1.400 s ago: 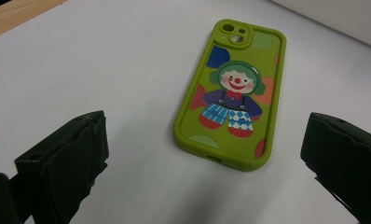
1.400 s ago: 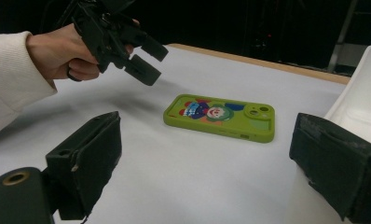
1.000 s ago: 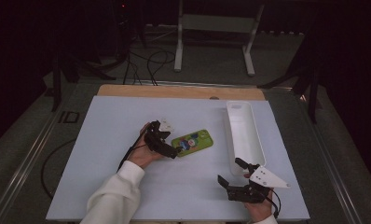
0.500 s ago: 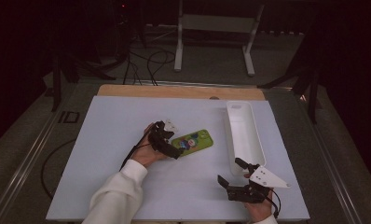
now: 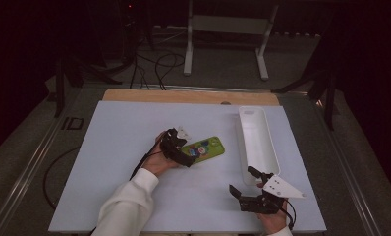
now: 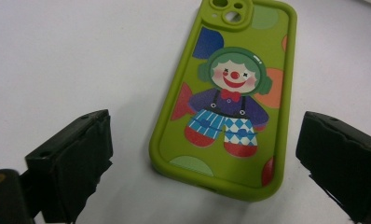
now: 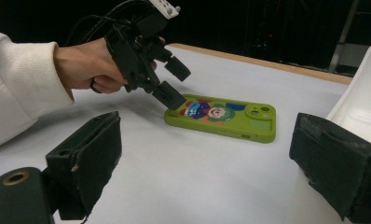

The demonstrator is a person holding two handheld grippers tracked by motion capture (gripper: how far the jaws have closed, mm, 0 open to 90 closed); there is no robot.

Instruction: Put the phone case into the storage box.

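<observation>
Jaws of the left hand-held gripper [image 6: 207,154] stand wide apart, one on each side of the near end of a green phone case [image 6: 230,93], and neither touches it. That case lies flat on the white desk [image 6: 72,56] just ahead of this gripper, its clown picture facing up and its camera cut-out at the far end from the jaws. From the high view the left hand-held gripper [image 5: 183,153] sits at the case's left end, held by a hand in a white sleeve [image 5: 129,201], with the phone case [image 5: 206,146] stretching away to its right. The right hand-held gripper [image 5: 247,183] is well apart from the case, nearer the person, and its jaws too are spread open with nothing between them. Just beyond the right gripper, and to the right of the case, a long white tray [image 5: 256,142] lies on the desk, running away from the person.
</observation>
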